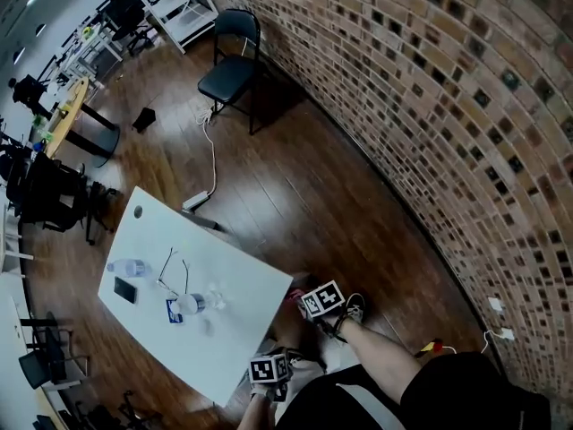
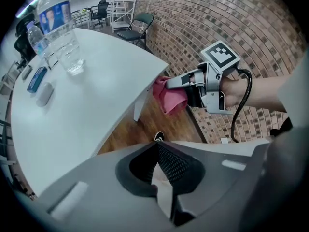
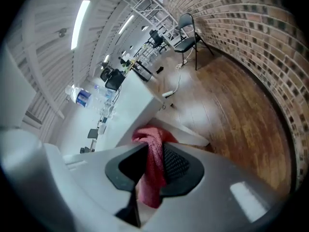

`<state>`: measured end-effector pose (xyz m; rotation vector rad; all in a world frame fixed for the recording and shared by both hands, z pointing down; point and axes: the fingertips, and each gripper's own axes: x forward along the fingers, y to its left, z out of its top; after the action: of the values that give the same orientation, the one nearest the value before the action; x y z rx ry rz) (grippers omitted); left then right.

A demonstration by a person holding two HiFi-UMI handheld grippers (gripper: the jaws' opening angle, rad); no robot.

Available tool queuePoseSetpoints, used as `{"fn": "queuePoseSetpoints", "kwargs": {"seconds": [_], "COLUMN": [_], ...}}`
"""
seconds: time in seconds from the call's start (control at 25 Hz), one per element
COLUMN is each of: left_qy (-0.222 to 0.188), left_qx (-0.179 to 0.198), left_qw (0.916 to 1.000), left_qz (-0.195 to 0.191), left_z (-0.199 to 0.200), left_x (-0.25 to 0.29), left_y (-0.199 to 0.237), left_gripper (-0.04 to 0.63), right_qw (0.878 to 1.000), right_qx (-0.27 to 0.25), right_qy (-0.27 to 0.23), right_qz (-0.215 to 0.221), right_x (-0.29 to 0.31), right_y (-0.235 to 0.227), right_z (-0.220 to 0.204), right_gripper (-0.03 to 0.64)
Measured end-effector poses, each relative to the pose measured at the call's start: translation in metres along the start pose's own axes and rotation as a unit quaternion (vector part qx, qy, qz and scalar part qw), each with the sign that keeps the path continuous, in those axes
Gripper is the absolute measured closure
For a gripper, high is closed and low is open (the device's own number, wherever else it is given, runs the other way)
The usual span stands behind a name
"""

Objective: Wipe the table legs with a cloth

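Pink cloth (image 3: pixel 153 151), bunched, nr top of white table leg (image 2: pixel 140 105)

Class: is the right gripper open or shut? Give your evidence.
Shut on the pink cloth; the right gripper pinches it between its jaws.

Wall: a brown brick wall (image 1: pixel 466 106) with darker bricks mixed in runs along the right side; two white sockets (image 1: pixel 495 305) sit low on it.
Floor: glossy dark wood planks (image 1: pixel 295 195); a white cable (image 1: pixel 213 155) trails over them to a power strip (image 1: pixel 195 202).
Furniture: a white worktop (image 1: pixel 233 348) in the foreground; a black folding chair (image 1: pixel 235 56) close to the wall; a white shelving rack (image 1: pixel 179 3) at the far end; black office chairs (image 1: pixel 49 195) on the left.
Light: long strip lights (image 3: pixel 79 18) glow on the ceiling, seen in the right gripper view.
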<state>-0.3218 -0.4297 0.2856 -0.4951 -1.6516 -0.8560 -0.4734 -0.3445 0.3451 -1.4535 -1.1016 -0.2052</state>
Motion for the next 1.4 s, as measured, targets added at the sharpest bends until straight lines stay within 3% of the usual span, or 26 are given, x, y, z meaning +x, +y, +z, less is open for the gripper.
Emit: {"fn": "queuePoseSetpoints", "kwargs": {"seconds": [0.2,0.4,0.6,0.76,1.04,1.2,1.4], "left_qy": [-0.004,-0.004,-0.004,-0.020,-0.037,-0.021,-0.011], "left_qx": [0.027,0.045,0.084,0.120,0.155,0.159,0.166], "left_qw": [0.9995,0.9987,0.9959,0.9920,0.9850,0.9844,0.9856], "left_qz": [-0.014,-0.022,-0.033,-0.034,-0.067,-0.072,-0.026], "left_z": [0.031,0.049,0.058,0.069,0.052,0.040,0.037], "left_x": [0.016,0.017,0.015,0.032,0.050,0.070,0.107], "left_y": [-0.026,-0.049,-0.052,-0.042,-0.040,-0.040,-0.024], "left_gripper": [0.594,0.594,0.594,0.594,0.594,0.594,0.594], "right_qw": [0.993,0.981,0.955,0.943,0.902,0.891,0.885], "right_qx": [0.102,0.159,0.238,0.266,0.329,0.339,0.343], "right_qy": [-0.050,-0.053,-0.101,-0.147,-0.251,-0.281,-0.291], "right_qz": [0.037,0.098,0.145,0.135,0.125,0.111,0.116], "right_x": [-0.023,-0.025,-0.004,0.023,0.036,0.045,0.061], "right_y": [-0.026,-0.019,-0.001,-0.004,-0.019,-0.035,-0.065], "right_z": [0.009,0.005,0.017,0.029,0.019,0.014,0.015], "right_gripper": [0.557,0.557,0.554,0.554,0.551,0.551,0.551]}}
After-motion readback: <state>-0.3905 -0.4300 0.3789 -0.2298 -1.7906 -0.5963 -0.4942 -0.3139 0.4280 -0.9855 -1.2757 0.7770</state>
